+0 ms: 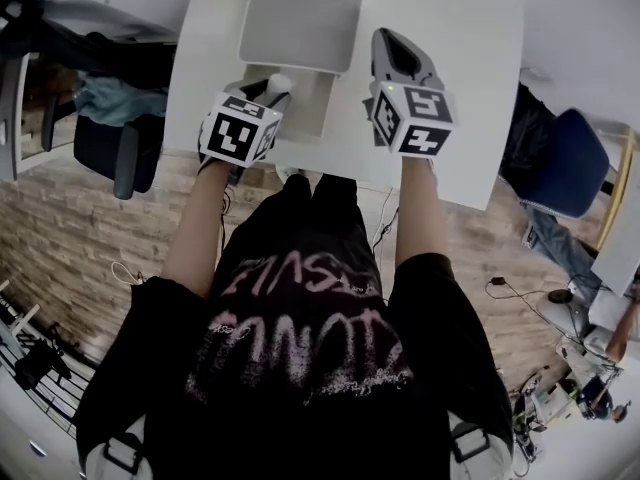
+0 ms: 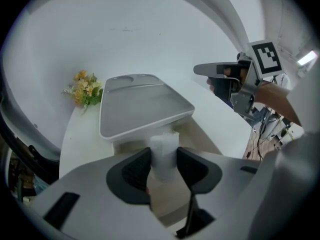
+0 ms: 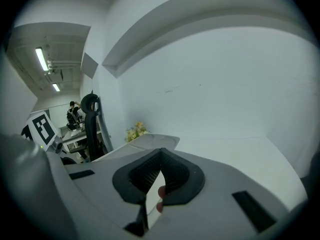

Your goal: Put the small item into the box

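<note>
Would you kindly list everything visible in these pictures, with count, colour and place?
table: one, white, in front of the person.
box: one, grey tray-like lid over a beige base, mid-table.
small item: one, translucent white, between the pads of the left tool, at the box's near edge.
flowers: one bunch, yellow, table's far left corner.
black chair: one, left of the table.
blue chair: one, right of the table.
floor: wood-patterned, with cables at right.
left tool: one, grey with a marker cube, closed on the small item.
right tool: one, grey with a marker cube, jaws together, right of the box.
T-shirt: one, black with print, on the person.
</note>
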`<state>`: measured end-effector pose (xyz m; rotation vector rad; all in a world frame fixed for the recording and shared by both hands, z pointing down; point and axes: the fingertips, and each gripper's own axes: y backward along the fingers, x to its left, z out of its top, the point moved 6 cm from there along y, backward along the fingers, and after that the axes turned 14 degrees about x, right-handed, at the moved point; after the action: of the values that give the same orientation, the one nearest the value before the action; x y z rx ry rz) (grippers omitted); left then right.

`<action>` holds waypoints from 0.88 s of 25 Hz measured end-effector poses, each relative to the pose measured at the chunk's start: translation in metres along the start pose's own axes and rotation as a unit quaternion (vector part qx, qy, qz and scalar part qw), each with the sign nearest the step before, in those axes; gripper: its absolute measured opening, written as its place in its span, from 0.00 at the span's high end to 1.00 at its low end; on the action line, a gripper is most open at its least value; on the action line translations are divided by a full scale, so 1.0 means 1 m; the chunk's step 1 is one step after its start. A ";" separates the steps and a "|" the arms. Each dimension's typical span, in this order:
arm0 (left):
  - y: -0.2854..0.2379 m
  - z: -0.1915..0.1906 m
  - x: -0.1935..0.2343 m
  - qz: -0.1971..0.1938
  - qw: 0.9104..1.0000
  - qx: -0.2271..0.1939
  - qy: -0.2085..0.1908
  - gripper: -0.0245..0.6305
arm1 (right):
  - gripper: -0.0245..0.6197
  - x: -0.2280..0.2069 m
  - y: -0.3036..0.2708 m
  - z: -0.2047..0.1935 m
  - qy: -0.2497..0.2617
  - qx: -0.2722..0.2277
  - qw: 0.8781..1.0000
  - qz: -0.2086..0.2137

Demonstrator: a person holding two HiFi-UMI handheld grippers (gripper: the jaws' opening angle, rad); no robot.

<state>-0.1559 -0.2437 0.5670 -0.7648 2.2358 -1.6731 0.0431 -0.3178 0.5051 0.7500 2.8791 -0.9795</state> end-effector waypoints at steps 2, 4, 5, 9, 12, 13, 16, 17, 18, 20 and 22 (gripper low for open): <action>-0.001 -0.001 -0.001 -0.002 1.000 0.004 -0.002 0.70 | 0.95 0.001 0.000 0.000 0.001 0.001 1.000 0.000; -0.001 -0.003 -0.001 -0.004 1.000 0.005 -0.003 0.70 | 0.95 0.000 0.000 -0.002 0.000 0.001 1.000 -0.002; -0.001 -0.004 -0.002 -0.005 1.000 0.005 -0.003 0.69 | 0.95 0.000 0.001 -0.003 -0.001 0.002 1.000 -0.003; 0.000 -0.005 -0.002 -0.007 1.000 0.001 -0.005 0.67 | 0.95 -0.002 0.004 -0.004 0.003 0.002 1.000 -0.007; 0.003 -0.005 -0.001 -0.008 1.000 -0.006 -0.004 0.67 | 0.95 -0.001 0.006 -0.003 0.004 0.001 1.000 -0.010; 0.004 -0.005 -0.001 -0.008 1.000 -0.009 -0.005 0.67 | 0.95 0.001 0.007 -0.002 0.007 0.002 1.000 -0.011; 0.009 -0.004 -0.003 -0.010 1.000 -0.021 -0.007 0.68 | 0.95 0.005 0.011 0.001 0.016 0.001 1.000 -0.013; 0.011 -0.003 -0.004 -0.011 1.000 -0.024 -0.008 0.69 | 0.95 0.007 0.012 0.002 0.019 0.001 1.000 -0.013; 0.012 -0.003 -0.005 -0.011 1.000 -0.027 -0.010 0.69 | 0.95 0.008 0.014 0.002 0.022 0.001 1.000 -0.014; 0.016 -0.002 -0.007 -0.009 0.999 -0.034 -0.015 0.70 | 0.95 0.009 0.018 0.003 0.026 0.000 1.000 -0.016; 0.020 -0.001 -0.007 -0.007 0.999 -0.042 -0.016 0.71 | 0.95 0.010 0.021 0.004 0.025 -0.002 1.000 -0.017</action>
<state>-0.1554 -0.2349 0.5481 -0.8235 2.2962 -1.5698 0.0426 -0.3015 0.4881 0.7380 2.9462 -0.9711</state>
